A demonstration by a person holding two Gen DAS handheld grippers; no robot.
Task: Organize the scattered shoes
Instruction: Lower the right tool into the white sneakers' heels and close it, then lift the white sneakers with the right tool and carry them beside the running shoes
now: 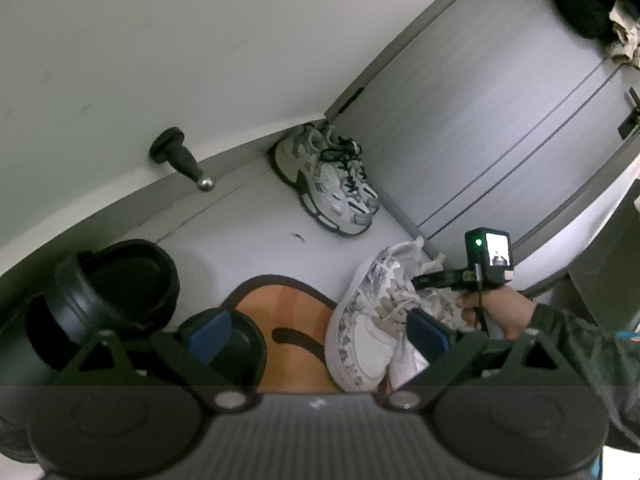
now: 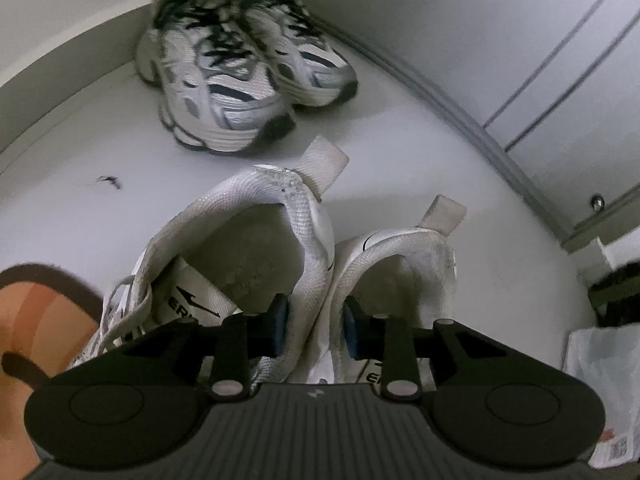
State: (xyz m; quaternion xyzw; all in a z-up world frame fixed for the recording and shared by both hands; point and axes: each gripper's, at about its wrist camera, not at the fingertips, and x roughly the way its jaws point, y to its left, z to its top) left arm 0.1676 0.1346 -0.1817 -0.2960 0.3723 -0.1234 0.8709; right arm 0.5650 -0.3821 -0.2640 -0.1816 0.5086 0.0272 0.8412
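Done so far: a pair of chunky white-and-grey mesh running shoes with black laces [image 1: 332, 184] stands side by side in the corner where the wall meets the cupboard doors, centre of the left wrist view and top of the right wrist view; this pair looks placed

In hand: a pair of white low sneakers with grey patterned panels and fabric heel tabs [image 2: 304, 248] sits on the pale floor, lower centre of the right wrist view, heels towards the corner pair but well apart from it

Right claw [image 2: 314, 322]: narrowed almost shut, one blue pad inside each shoe, pinching the two inner collars together; no earlier view to say more

Left claw [image 1: 320, 332]: jaws wide apart, nothing between the blue pads, hanging over an orange doormat with a dark brown border [image 1: 292, 312] at lower centre of its view

Still scattered: black rubber slide sandals [image 1: 108, 288] lie at lower left of the left wrist view, near the wall and a black doorstop [image 1: 180, 156]; one overlaps the mat edge

Left to do, by my reading: carry the white sneakers up beside the corner pair, then line up the black slides

Progress: roughly a third, one pair of three settled
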